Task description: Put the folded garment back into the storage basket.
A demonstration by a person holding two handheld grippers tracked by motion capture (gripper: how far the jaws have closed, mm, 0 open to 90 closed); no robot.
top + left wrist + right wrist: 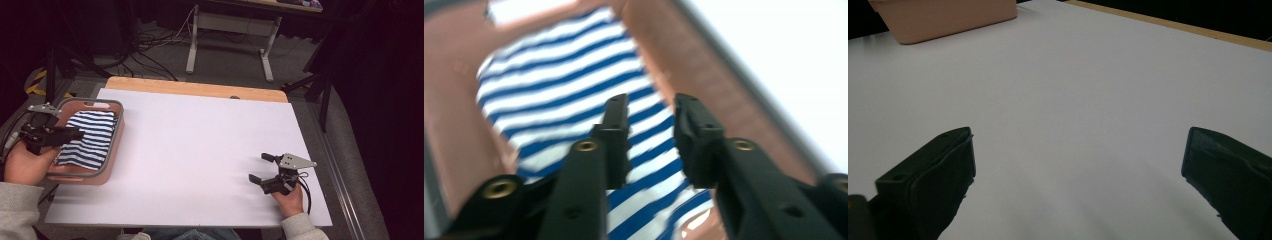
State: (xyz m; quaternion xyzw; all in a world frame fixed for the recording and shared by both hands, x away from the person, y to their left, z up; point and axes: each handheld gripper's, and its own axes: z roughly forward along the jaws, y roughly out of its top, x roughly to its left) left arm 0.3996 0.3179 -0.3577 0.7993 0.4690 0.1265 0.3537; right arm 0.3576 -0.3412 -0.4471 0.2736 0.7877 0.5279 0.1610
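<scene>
The soft blue-and-white striped cloth [89, 137] lies folded inside the pink plastic basket [114, 145] at the white table's [200, 150] left edge. The left gripper [651, 117], jaws parted and empty, hovers over it; placing looks finished, so withdrawing likely follows. The right gripper [261, 168] rests spread wide near the right edge

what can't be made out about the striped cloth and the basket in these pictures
- Blue-and-white striped cloth: in the high view the left hand-held gripper covers its near left part; what garment it is cannot be told.
- Pink plastic basket with grey rim: motion blur in the left gripper view smears its walls; in the right gripper view the top edge cuts it off.
- Basket floor: hidden under the cloth.
</scene>
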